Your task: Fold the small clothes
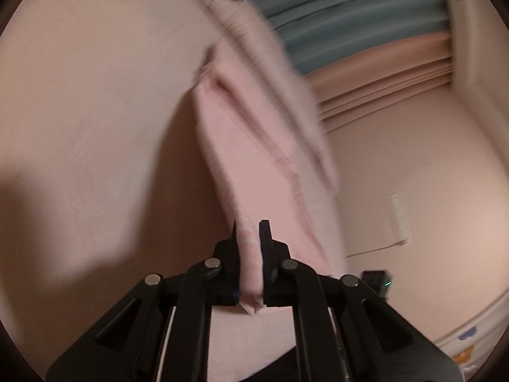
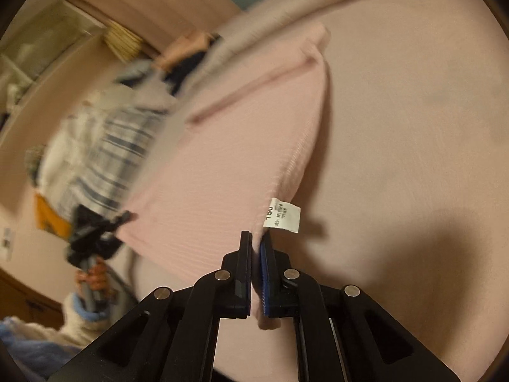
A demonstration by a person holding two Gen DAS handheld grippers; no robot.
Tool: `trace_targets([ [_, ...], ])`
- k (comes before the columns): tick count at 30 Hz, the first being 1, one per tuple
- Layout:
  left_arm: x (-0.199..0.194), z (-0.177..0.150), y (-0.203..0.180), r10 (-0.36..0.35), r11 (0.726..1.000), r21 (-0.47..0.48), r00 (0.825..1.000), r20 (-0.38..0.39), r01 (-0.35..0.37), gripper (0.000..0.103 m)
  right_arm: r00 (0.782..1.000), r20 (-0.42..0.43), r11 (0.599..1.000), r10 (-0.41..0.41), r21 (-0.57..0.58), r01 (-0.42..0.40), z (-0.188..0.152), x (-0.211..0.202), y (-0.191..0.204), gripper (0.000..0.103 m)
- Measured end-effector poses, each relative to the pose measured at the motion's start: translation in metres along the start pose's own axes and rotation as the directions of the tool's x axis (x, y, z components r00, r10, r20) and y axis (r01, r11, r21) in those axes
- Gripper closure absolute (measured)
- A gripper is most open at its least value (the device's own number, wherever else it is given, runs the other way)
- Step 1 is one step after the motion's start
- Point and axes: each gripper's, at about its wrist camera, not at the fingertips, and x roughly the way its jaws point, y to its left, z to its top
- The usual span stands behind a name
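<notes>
Both your grippers are clenched on the pink garment (image 2: 229, 146) — left gripper (image 1: 249, 254) on a bunched fold, right gripper (image 2: 256, 254) on the edge by the label (image 2: 283, 215). It hangs stretched between them above the pink sheet (image 1: 79, 111). Pull apart unevenly and the thin pinch slips — the far end could droop and crease.

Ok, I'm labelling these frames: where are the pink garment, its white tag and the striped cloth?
pink garment (image 2: 229, 165), right wrist view, middle panel.
white tag (image 2: 283, 215), right wrist view, printed face.
striped cloth (image 2: 121, 146), right wrist view, blue stripes.

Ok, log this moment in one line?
left hand-held gripper: shut on pink garment | right hand-held gripper: shut on pink garment, beside white label
</notes>
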Motion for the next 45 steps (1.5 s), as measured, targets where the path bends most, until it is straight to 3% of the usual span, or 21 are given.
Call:
trace_targets([
  [7, 0.0, 0.035, -0.032, -0.122, 0.992, 0.029, 0.989, 0.081, 0.12, 0.099, 0.977, 0.141, 0.986, 0.16, 0.014, -0.164, 0.024, -0.025, 0.014, 0.096],
  [14, 0.014, 0.093, -0.044, -0.127, 0.992, -0.007, 0.982, 0.142, 0.13, 0.099, 0.956, 0.218, 0.974, 0.194, 0.073, -0.214, 0.071, -0.023, 0.013, 0.096],
  [21, 0.067, 0.163, -0.034, -0.041, 0.995, -0.085, 0.99, 0.132, 0.053, 0.099, 0.959, 0.241, 0.969, 0.15, 0.157, -0.191, 0.135, 0.001, -0.002, 0.096],
  [29, 0.149, 0.246, -0.013, 0.082, 0.989, -0.127, 0.993, 0.087, -0.071, 0.099, 0.959, 0.263, 0.946, 0.104, 0.272, -0.177, 0.217, 0.051, -0.048, 0.096],
  [32, 0.187, 0.272, 0.013, 0.136, 0.962, -0.242, 0.99, 0.039, -0.123, 0.099, 0.968, 0.242, 0.928, 0.057, 0.346, -0.141, 0.243, 0.08, -0.065, 0.096],
  [34, 0.209, 0.285, 0.039, 0.208, 0.919, -0.345, 0.978, 0.01, -0.192, 0.095, 0.98, 0.201, 0.877, 0.009, 0.469, -0.104, 0.253, 0.103, -0.088, 0.096],
  [36, 0.22, 0.293, 0.053, 0.288, 0.886, -0.377, 0.958, -0.007, -0.269, 0.089, 0.987, 0.159, 0.835, -0.037, 0.548, -0.057, 0.262, 0.121, -0.108, 0.086],
  [38, 0.223, 0.298, 0.061, 0.295, 0.877, -0.394, 0.956, -0.014, -0.276, 0.083, 0.982, 0.141, 0.793, -0.122, 0.609, 0.012, 0.265, 0.124, -0.123, 0.048],
  [41, 0.22, 0.306, 0.061, 0.274, 0.888, -0.39, 0.962, 0.018, -0.245, 0.079, 0.978, 0.182, 0.745, -0.098, 0.666, -0.05, 0.263, 0.116, -0.141, 0.045],
  [45, 0.214, 0.316, 0.058, 0.265, 0.897, -0.377, 0.963, 0.046, -0.229, 0.072, 0.967, 0.226, 0.799, -0.12, 0.6, -0.042, 0.268, 0.1, -0.132, 0.045],
])
